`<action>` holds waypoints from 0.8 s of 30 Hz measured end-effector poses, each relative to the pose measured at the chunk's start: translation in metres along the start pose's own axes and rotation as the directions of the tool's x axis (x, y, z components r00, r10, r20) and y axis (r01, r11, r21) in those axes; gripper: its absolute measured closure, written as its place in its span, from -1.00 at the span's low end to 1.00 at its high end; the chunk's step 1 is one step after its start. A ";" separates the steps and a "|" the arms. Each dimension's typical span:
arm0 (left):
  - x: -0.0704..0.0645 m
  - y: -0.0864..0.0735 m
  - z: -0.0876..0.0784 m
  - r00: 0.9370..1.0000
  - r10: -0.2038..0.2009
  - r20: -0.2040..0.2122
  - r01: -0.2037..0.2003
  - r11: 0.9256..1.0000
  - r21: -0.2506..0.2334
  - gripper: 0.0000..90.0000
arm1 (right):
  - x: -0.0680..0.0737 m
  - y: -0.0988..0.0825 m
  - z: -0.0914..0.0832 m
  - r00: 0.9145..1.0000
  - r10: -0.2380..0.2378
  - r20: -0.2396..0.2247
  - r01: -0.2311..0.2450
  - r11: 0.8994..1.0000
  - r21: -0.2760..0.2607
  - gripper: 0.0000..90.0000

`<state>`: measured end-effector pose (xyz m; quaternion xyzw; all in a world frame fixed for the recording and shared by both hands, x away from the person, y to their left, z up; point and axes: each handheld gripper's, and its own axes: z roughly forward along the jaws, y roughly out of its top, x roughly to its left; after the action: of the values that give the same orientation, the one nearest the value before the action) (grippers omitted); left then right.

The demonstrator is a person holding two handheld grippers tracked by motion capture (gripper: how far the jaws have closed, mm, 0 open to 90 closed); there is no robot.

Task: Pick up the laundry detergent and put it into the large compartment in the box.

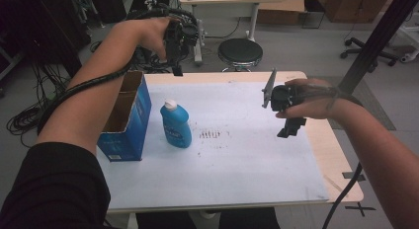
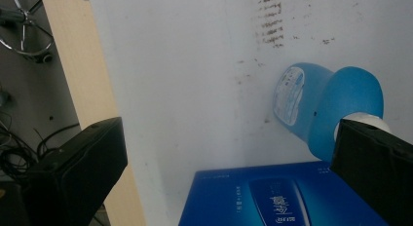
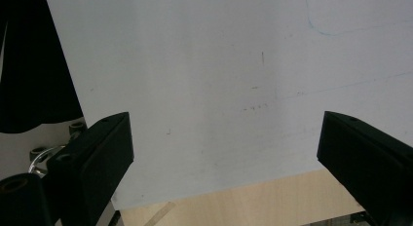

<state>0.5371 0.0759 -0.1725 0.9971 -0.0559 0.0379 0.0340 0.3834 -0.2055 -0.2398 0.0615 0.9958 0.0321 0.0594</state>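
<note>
— Where's the bottle (image 1: 176, 125) from where you stand?

— Upright on the white sheet (image 1: 237, 165) that covers the counter (image 1: 336, 155), toward the left, just beside the open blue box (image 1: 126, 118) but not quite touching it, as far as I can tell. White cap on top, label on the front.

— And the tongs?

— The left tongs (image 1: 177, 70) hang high over the far edge, behind the box, jaws spread wide and holding nothing. In the left gripper view they look down on the bottle's (image 2: 324, 106) shoulder and the box (image 2: 272, 197) face. The right tongs (image 1: 290, 128) hover over the right half of the sheet, also wide open and empty.

— How would that bottle handle?

— Smooth plastic, so I'd guess slippery, and it may give a little if squeezed. Probably some liquid inside, so not feather-light. I'd take it around the narrower waist under the shoulder, not by the cap.

— Anything in the way?

— The box, mostly. It stands close on the bottle's left, so a jaw has little room there. The faint brown marks (image 1: 210, 134) on the sheet are flat and no obstacle.
</note>
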 end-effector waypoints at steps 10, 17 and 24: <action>-0.004 -0.003 -0.003 1.000 -0.002 -0.005 0.002 1.000 0.000 -1.00 | 0.002 0.002 -0.001 1.000 -0.002 0.004 0.002 1.000 0.000 -0.87; -0.012 -0.002 -0.009 1.000 0.007 -0.014 -0.007 1.000 0.002 -1.00 | 0.004 0.002 -0.003 1.000 -0.006 0.009 0.007 1.000 -0.004 -0.87; -0.023 -0.001 -0.014 1.000 0.025 -0.010 -0.025 1.000 0.010 -1.00 | 0.005 0.001 -0.002 1.000 -0.005 0.011 0.005 1.000 -0.009 -0.87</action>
<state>0.5129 0.0806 -0.1604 0.9963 -0.0679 0.0436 0.0290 0.3785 -0.2039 -0.2379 0.0590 0.9955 0.0361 0.0653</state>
